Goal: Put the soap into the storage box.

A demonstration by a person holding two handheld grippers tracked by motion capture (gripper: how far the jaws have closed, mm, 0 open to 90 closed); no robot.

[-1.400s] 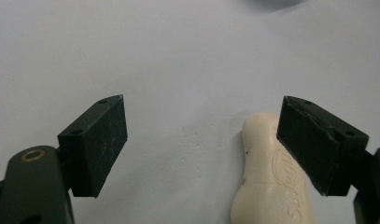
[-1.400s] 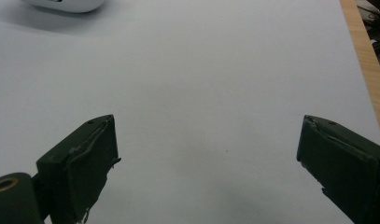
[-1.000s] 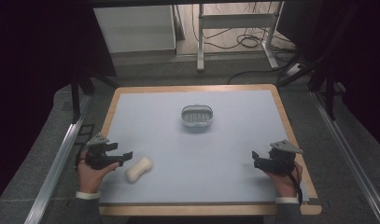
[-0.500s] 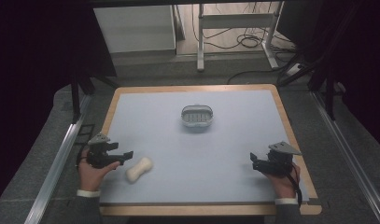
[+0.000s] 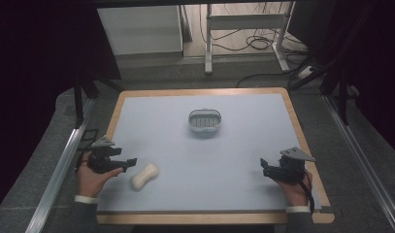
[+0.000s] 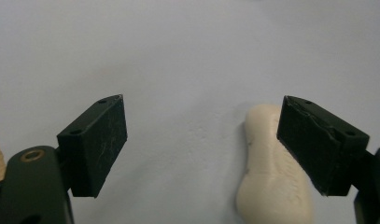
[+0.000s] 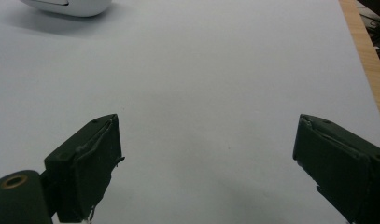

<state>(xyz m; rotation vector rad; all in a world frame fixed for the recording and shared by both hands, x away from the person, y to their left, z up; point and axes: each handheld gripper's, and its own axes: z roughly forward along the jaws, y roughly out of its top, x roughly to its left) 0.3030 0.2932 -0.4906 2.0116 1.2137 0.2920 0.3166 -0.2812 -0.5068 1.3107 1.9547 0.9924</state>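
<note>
1. Cream-coloured, peanut-shaped piece (image 5: 144, 176) lying flat on the pale blue desk (image 5: 205, 160), near the front left corner, long axis slanted from front-left to back-right.
2. In the left gripper view, same piece (image 6: 271, 172) resting on the surface at the lower right, partly hidden behind the right-hand jaw, not between the jaws.
3. Left gripper (image 5: 128, 163) just beside the piece, on its left, held low over the desk close to the left edge; jaws pointing right toward the piece, spread wide apart, nothing between them.
4. Left hand (image 5: 92, 175) wrapped around the gripper body from below, wrist and a white cuff reaching back toward the front edge; grey three-cornered plate on top.
5. Right gripper (image 5: 264, 167) well apart from the piece, near the front right corner, jaws pointing left across the desk.
6. In the right gripper view, jaws parted wide over bare surface, gripping nothing.
7. Right hand (image 5: 296, 187) holding that gripper from behind, forearm coming in over the front edge, cable trailing along the wrist.
8. Small oval grey dish (image 5: 204, 122) with a ridged inside, toward the back middle of the desk, well apart from both grippers and the piece.
9. Wooden rim around the blue surface.
</note>
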